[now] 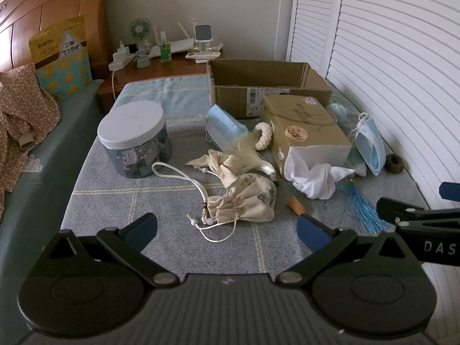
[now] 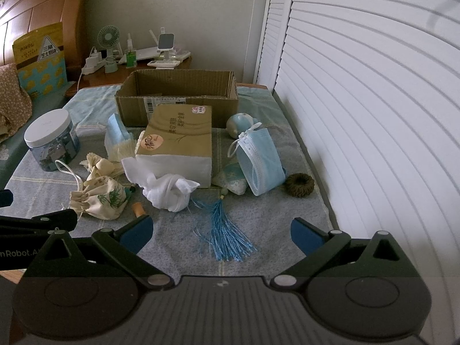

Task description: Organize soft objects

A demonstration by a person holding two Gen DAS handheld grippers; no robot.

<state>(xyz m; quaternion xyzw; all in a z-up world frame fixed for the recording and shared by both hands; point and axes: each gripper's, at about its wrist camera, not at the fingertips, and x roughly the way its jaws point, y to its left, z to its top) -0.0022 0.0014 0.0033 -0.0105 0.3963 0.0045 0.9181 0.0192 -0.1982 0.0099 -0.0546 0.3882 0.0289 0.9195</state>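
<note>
Soft things lie on a grey checked cloth [image 1: 120,201]. A cream drawstring pouch [image 1: 247,201] sits just ahead of my left gripper [image 1: 227,230], which is open and empty. The pouch also shows in the right wrist view [image 2: 100,198]. A blue tassel [image 2: 227,230] lies between the fingers of my right gripper [image 2: 221,233], which is open and empty. A tissue pack [image 2: 178,143] with white tissue [image 2: 169,189] pulled out, blue face masks [image 2: 261,161], a brown hair tie [image 2: 299,185] and an open cardboard box [image 2: 178,95] lie beyond.
A clear jar with a white lid [image 1: 132,138] stands at the left. A stack of masks [image 1: 224,126] and a cream tassel with a braided ring [image 1: 258,141] lie mid-table. A nightstand with a fan [image 1: 141,34] is behind. White shutter doors [image 2: 373,115] run along the right.
</note>
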